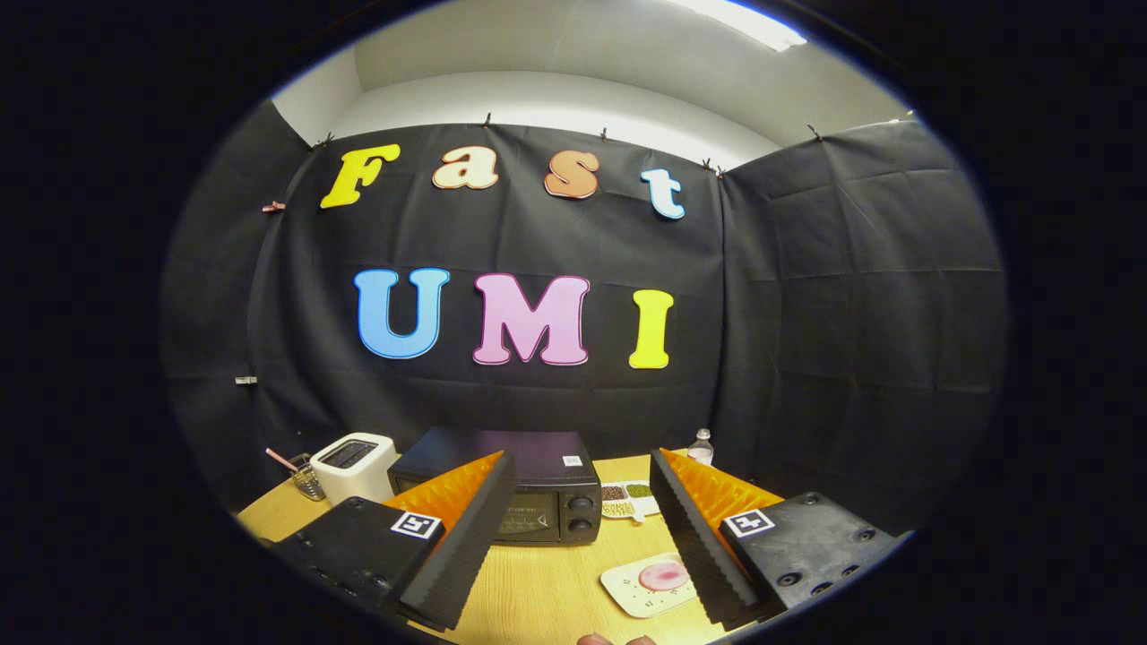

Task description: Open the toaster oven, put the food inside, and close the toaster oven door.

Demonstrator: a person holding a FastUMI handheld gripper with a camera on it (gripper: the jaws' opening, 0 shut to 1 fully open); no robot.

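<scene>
A: Where is the black, box-shaped toaster oven?

B: Toward the back edge of the light wooden surface, with its glass door shut and two round knobs at the door's right side. It shows beyond the fingers, partly hidden behind the left one.

A: And the food?

B: A round pink slice of food lies on a cream, square plate with rounded corners. The plate rests flat on the surface, in front of the oven and to its right, just beside the inner edge of the right finger.

A: How do the fingers stand?

B: The gripper has its fingers spread wide, well apart, with nothing between them but bare wood. They hang above the surface's near edge and touch nothing.

A: What else is around the oven?

B: A white two-slot toaster stands just left of it. Further left, near the surface's back left corner, a small wire mesh cup holds a pink stick. Right of the oven sits a small white divided dish with dark and green grains in its compartments. Behind that, by the back edge, stands a clear plastic bottle with a white cap.

A: Anything nearer?

B: A fingertip or two of a person shows at the near edge.
</scene>
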